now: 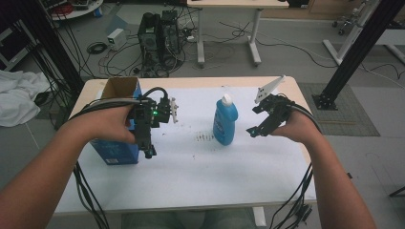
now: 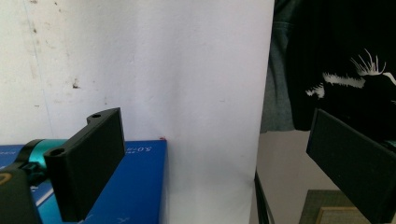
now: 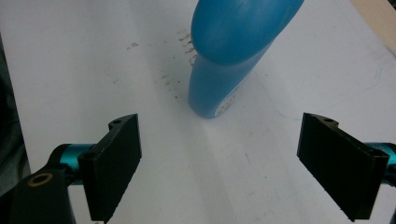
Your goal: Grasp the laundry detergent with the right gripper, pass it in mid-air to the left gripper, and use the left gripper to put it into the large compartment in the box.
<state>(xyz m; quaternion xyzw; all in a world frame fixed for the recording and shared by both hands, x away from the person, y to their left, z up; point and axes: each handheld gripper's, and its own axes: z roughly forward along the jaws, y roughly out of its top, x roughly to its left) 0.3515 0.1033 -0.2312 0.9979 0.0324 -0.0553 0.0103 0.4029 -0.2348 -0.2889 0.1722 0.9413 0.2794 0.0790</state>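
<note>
Left gripper [image 1: 149,151]: jaws standing wide apart, gripping nothing, hovering beside the blue cardboard box [image 1: 117,153].
Right gripper [image 1: 253,132]: jaws spread wide, pointing at the blue bottle [image 1: 225,121].
Bottle: one, smooth glossy plastic, white cap, standing upright mid-table on the white sheet [image 1: 200,167].
Hands: two, both raised above the table.

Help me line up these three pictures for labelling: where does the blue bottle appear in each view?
High view: the blue bottle stands upright at table centre, between the two hands.
Left gripper view: not in it.
Right gripper view: upper centre, beyond the open right claw, base on the sheet.
Shared landmark: the white sheet with dark specks beside the bottle.
</note>
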